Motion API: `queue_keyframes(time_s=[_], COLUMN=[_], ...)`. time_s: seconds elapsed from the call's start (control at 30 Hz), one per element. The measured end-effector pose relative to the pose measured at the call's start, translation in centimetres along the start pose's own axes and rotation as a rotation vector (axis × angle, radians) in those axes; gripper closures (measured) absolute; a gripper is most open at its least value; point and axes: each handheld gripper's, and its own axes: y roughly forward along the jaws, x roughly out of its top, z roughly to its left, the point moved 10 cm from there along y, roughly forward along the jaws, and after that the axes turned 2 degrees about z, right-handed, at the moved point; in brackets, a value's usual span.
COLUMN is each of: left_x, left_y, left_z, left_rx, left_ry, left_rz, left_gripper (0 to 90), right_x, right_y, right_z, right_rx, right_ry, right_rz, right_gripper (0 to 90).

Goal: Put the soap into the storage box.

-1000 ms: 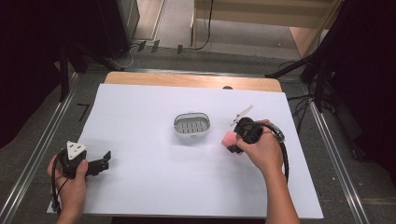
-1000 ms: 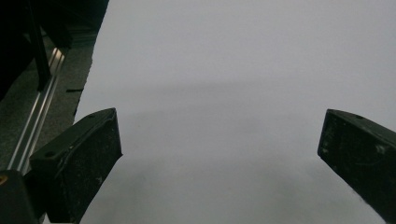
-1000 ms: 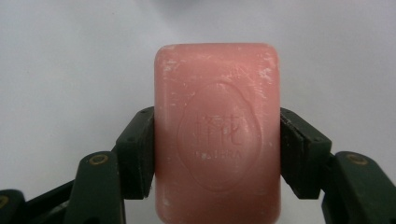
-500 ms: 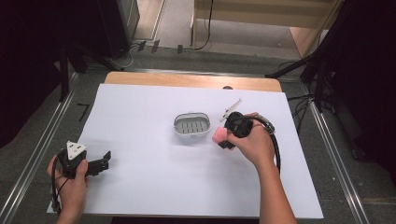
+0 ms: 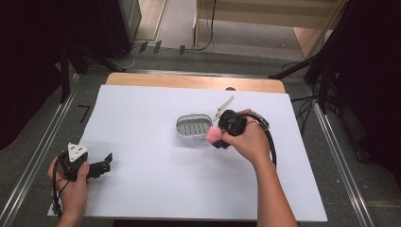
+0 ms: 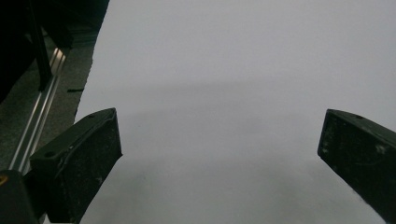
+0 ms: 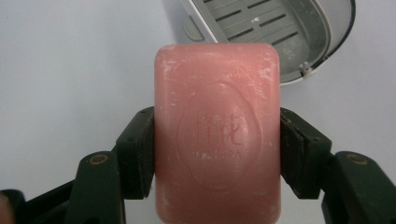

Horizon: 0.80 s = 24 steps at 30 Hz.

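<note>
A wooden table covered by a large white sheet (image 5: 156,189) is seen at the centre of the high view, with dark curtains and grey floor around it. Just right of the frame's centre, a pink rectangular bar of soap (image 7: 217,135) is pinched across its short sides by the right gripper (image 5: 218,138), at the right edge of an oval grey slotted soap dish (image 5: 193,126). In the right gripper view the bar's long axis is seen running up the frame, along the jaws, with its far end pointed at the dish's rim and its stamped face turned to the camera. To do the placing well, the bar would probably best be carried on over the slotted tray, levelled, lowered until it is borne by the slats, and only then released, so that the rim is not struck. The left gripper (image 5: 100,166) is held at the lower left of the high view with its jaws spread wide over bare sheet.
</note>
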Motion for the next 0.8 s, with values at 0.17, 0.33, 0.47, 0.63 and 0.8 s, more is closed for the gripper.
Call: queue_keyframes(time_s=[0.17, 0.33, 0.47, 0.63, 0.8], left_x=[0.0, 0.0, 0.0, 0.0, 0.0], left_y=[0.0, 0.0, 0.0, 0.0, 0.0], left_z=[0.0, 0.0, 0.0, 0.0, 0.0], left_rx=[0.000, 0.000, 0.000, -0.001, -0.001], left_ry=[0.001, 0.000, 0.000, 0.000, 0.000], left_rz=[-0.001, 0.001, 0.001, 0.000, 0.002], left_gripper=[0.1, 0.1, 0.1, 0.1, 0.1], right_x=[0.8, 1.4, 2.0, 2.8, 3.4], right_y=[0.1, 0.4, 0.6, 0.8, 0.8], right_z=[0.2, 0.0, -0.3, -0.4, -0.8], right_rx=[0.005, 0.006, 0.003, 0.012, 0.016], right_ry=[-0.023, -0.050, -0.067, -0.074, -0.088], right_rz=[0.005, 0.010, 0.018, 0.014, 0.009], right_gripper=[38.9, 38.9, 38.9, 38.9, 38.9])
